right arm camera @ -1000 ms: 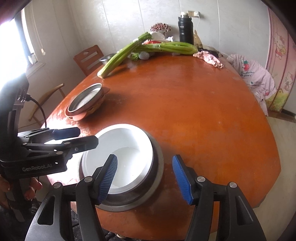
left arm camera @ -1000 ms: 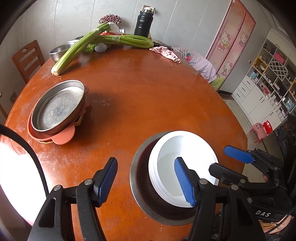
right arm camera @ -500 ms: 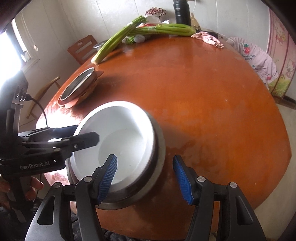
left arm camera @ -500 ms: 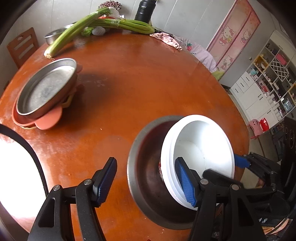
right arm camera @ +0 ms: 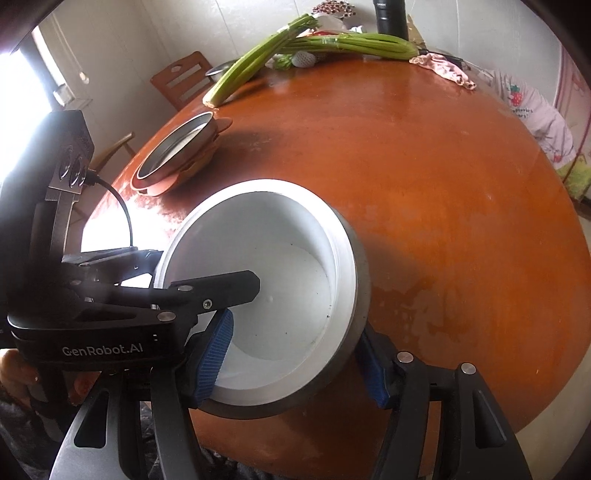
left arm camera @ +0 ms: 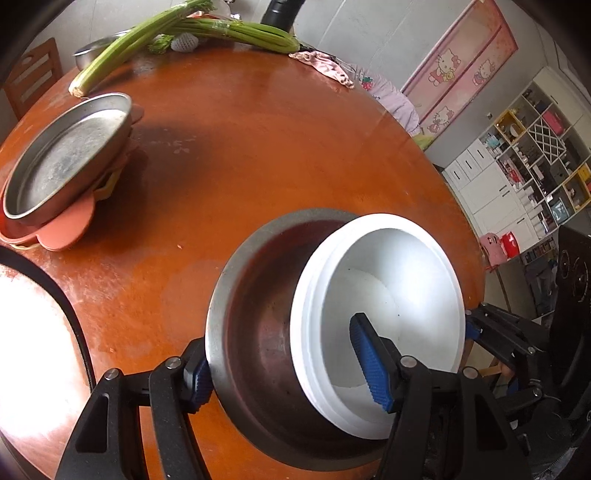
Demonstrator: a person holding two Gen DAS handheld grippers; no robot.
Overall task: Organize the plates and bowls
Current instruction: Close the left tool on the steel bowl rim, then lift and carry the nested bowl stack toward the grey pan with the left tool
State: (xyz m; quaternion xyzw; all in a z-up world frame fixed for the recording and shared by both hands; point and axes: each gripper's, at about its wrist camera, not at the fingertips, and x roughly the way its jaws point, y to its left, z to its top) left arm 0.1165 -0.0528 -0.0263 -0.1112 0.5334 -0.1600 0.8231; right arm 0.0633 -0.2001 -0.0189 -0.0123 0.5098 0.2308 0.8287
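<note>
A steel bowl (left arm camera: 258, 332) (right arm camera: 354, 295) stands near the table's front edge with a white bowl (left arm camera: 388, 280) (right arm camera: 266, 258) nested in it, off-centre to the right. My left gripper (left arm camera: 280, 350) straddles the left side: one finger outside the steel wall, the other over the white bowl's inside, with neither pad seen pressing. My right gripper (right arm camera: 295, 332) straddles the right side, one finger inside the white bowl and one outside the steel wall; its jaws are opening. A steel plate (left arm camera: 66, 158) (right arm camera: 177, 147) lies on orange plates (left arm camera: 66, 232) at the far left.
Celery stalks (left arm camera: 236, 33) (right arm camera: 351, 40), a dark flask (right arm camera: 391, 18), a pink cloth (left arm camera: 325, 66) and a small steel basin (left arm camera: 92, 55) lie along the round table's (left arm camera: 258, 147) far rim. A wooden chair (right arm camera: 184, 81) stands behind. A hand (right arm camera: 14, 373) holds the left gripper.
Both grippers have come down from above the nested bowls; their fingers now reach over the rims, one inside and one outside on each side. The plate stack has not moved.
</note>
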